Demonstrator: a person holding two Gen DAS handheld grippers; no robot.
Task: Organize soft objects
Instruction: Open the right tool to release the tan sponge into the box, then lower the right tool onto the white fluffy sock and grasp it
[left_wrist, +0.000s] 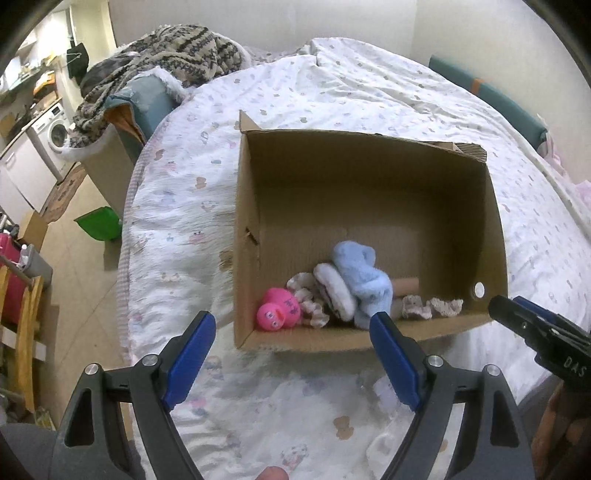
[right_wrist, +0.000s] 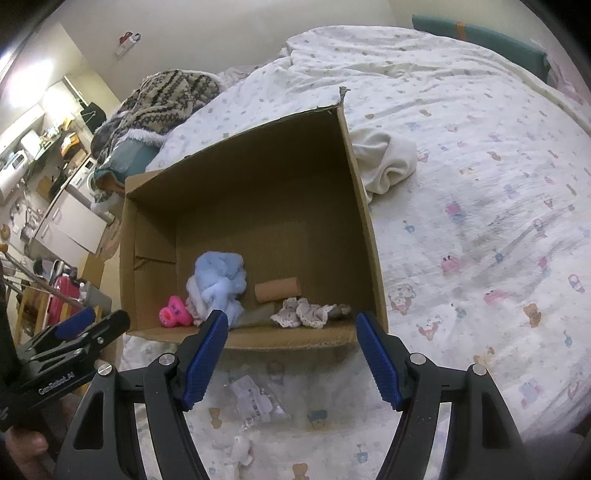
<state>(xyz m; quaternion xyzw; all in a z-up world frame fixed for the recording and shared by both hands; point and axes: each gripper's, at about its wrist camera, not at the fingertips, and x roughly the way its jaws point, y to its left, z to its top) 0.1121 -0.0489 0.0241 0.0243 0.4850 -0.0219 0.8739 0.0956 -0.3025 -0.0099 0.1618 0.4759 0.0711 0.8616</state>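
Matt corrugated cardboard box (left_wrist: 369, 177), fluffy blue cloth (left_wrist: 364, 280), glossy pink plastic duck (left_wrist: 279, 314), crinkled cotton bedsheet (left_wrist: 177, 206)

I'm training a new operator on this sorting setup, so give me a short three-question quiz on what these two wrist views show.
1. True or false: the pink rubber duck lies on the bed outside the cardboard box.
2. Multiple choice: the left gripper and the right gripper are A) both open and empty, B) both shut on cloth, C) one open, one shut.
3. Fill in: beside the box's right wall, on the bedspread, lies a crumpled ___ cloth.

Key: 1 false, it lies inside the box next to the light blue plush; 2 A; 3 white.
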